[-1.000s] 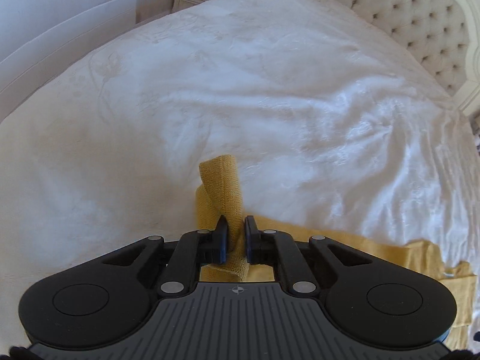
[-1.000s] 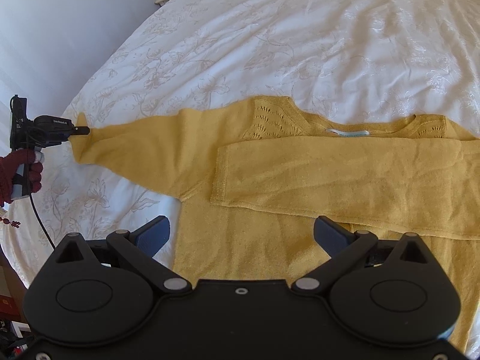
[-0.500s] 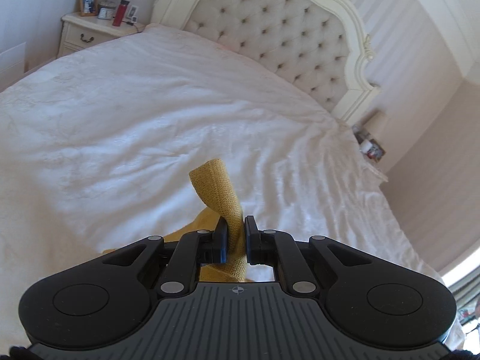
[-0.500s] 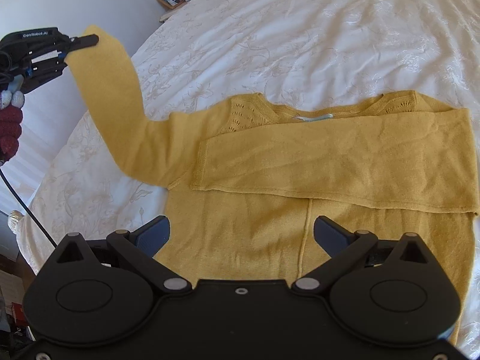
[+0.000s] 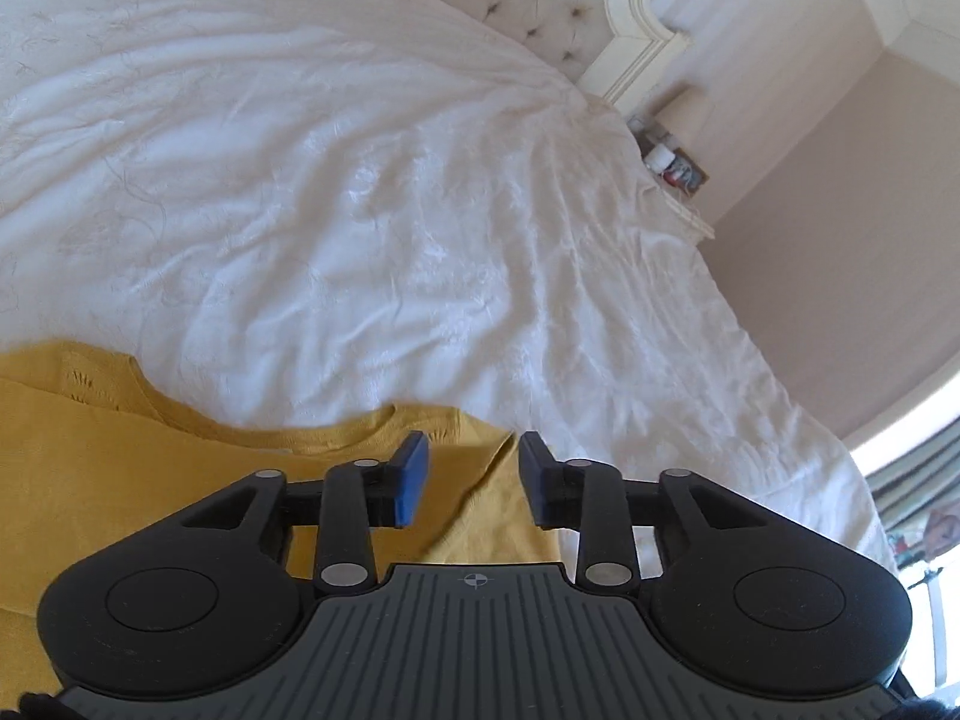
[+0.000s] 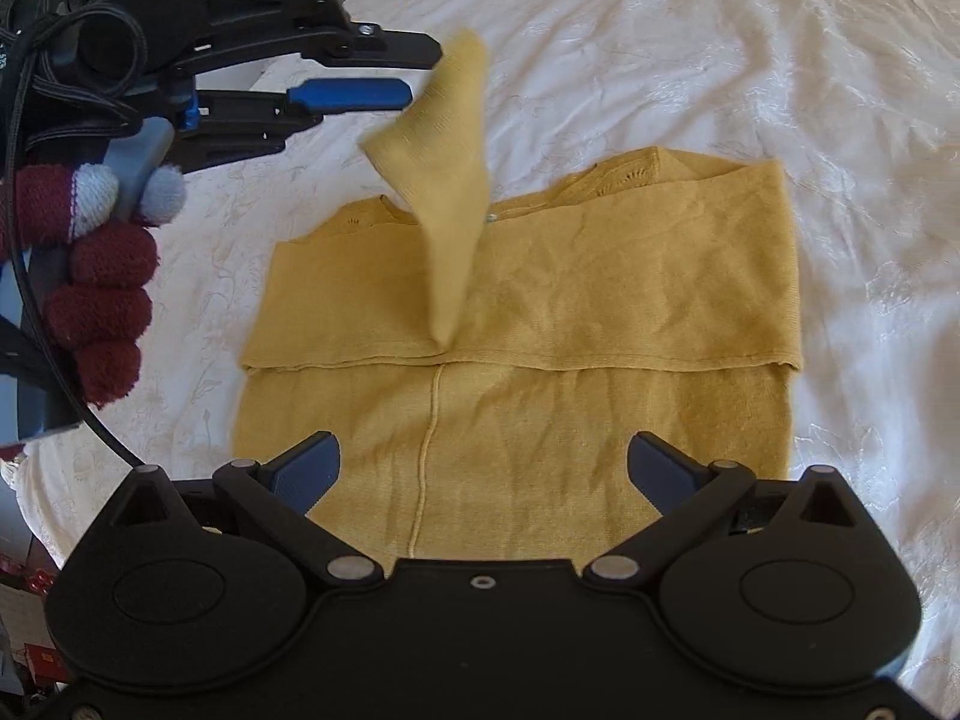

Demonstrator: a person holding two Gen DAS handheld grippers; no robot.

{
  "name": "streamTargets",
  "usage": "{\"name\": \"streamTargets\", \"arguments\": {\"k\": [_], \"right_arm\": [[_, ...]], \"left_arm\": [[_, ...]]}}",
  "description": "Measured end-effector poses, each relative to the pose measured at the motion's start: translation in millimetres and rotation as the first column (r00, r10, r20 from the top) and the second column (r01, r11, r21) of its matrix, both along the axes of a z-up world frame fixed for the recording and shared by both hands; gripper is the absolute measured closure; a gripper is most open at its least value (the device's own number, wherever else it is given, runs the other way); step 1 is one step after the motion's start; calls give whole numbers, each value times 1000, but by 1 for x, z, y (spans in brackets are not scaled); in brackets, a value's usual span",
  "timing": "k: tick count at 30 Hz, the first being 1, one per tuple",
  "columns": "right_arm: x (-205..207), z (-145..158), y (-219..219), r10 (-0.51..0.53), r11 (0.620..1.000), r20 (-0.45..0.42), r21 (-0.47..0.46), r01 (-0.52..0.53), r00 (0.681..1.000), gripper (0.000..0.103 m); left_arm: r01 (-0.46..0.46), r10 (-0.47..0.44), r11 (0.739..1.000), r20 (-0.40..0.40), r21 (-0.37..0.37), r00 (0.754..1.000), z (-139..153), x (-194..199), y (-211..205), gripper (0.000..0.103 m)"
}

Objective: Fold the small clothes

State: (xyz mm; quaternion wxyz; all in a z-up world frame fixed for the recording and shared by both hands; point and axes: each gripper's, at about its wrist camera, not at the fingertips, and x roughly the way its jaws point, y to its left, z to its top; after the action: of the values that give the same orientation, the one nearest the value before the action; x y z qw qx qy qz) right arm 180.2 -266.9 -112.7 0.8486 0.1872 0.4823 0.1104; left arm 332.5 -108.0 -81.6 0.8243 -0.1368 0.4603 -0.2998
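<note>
Yellow knit sweater is light and floppy; grab cuffs or hem. Left hand-held gripper is opening, sleeve dropping free; right hand-held gripper open, empty.

One mustard-yellow knitted sweater was counted on one white embroidered bedspread. Two black two-finger grippers with blue pads were seen, a left and a right, and one dark red knitted glove.
</note>
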Motion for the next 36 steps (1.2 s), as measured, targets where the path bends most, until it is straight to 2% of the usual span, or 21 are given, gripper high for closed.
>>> {"name": "streamTargets", "arguments": {"k": [3, 5, 9, 12, 14, 17, 20, 27, 36], "right_arm": [[-3, -2, -6, -19, 1000, -6, -4, 19, 1000, 1], [-3, -3, -9, -32, 999, -6, -3, 32, 999, 1], [6, -3, -12, -55, 998, 6, -5, 55, 998, 1], [18, -3, -15, -73, 997, 22, -10, 73, 997, 1], [28, -6, -19, -86, 996, 29, -12, 86, 996, 1], [43, -11, -22, -108, 994, 32, -23, 109, 994, 1], [58, -18, -28, -141, 990, 18, -24, 141, 990, 1], [85, -44, -48, -222, 975, -61, 9, 223, 973, 5], [101, -71, -57, -243, 967, -136, 44, 251, 961, 11]], "left_arm": [[34, -35, 999, 19, 38, 999, 1, -15, -2, 64], [39, -42, 997, 45, 63, 998, 4, -23, 7, 54], [1, -11, 986, 60, 167, 998, -4, -31, 43, 54], [-58, 50, 963, 37, 263, 998, -21, -29, 76, 54], [-109, 113, 947, 3, 303, 994, -34, -25, 106, 54], [-185, 210, 912, -29, 366, 977, -50, -20, 144, 54], [-226, 270, 882, -49, 414, 962, -64, -16, 169, 54], [-206, 300, 844, -117, 494, 947, -99, -12, 187, 53], [-190, 272, 856, -106, 482, 956, -107, -17, 190, 47]]}}
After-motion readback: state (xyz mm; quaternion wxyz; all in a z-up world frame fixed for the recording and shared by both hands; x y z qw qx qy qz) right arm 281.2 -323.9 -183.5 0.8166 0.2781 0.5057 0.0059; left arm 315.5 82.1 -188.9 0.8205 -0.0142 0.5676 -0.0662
